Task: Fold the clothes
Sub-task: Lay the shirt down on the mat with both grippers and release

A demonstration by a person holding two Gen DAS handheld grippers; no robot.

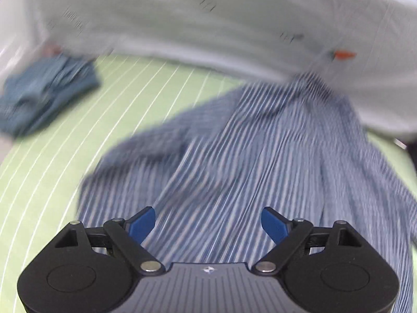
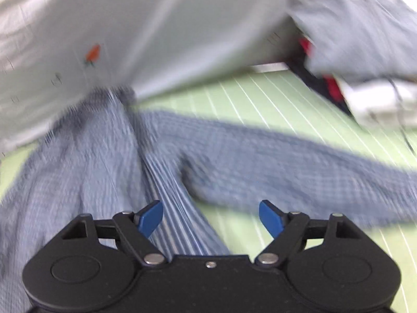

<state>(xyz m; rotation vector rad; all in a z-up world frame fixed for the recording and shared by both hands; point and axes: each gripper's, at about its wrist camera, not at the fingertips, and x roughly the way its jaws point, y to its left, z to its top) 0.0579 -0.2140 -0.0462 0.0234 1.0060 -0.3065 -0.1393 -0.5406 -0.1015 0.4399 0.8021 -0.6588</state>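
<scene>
bright, even light; heavy motion blur throughout, with fisheye bending and dark corners.

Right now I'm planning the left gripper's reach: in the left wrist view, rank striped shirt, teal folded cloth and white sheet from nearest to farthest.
1. Striped shirt, directly ahead of the open left gripper.
2. Teal folded cloth, far left on the green mat.
3. White sheet, across the back.

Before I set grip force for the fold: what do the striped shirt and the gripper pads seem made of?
Striped shirt: thin woven cloth, likely cotton, matte; it drapes and creases softly, though blur hides the weave. Left gripper and right gripper pads: smooth blue plastic or rubber, slight sheen; which one is unclear. Both stand open, gripping nothing.
</scene>
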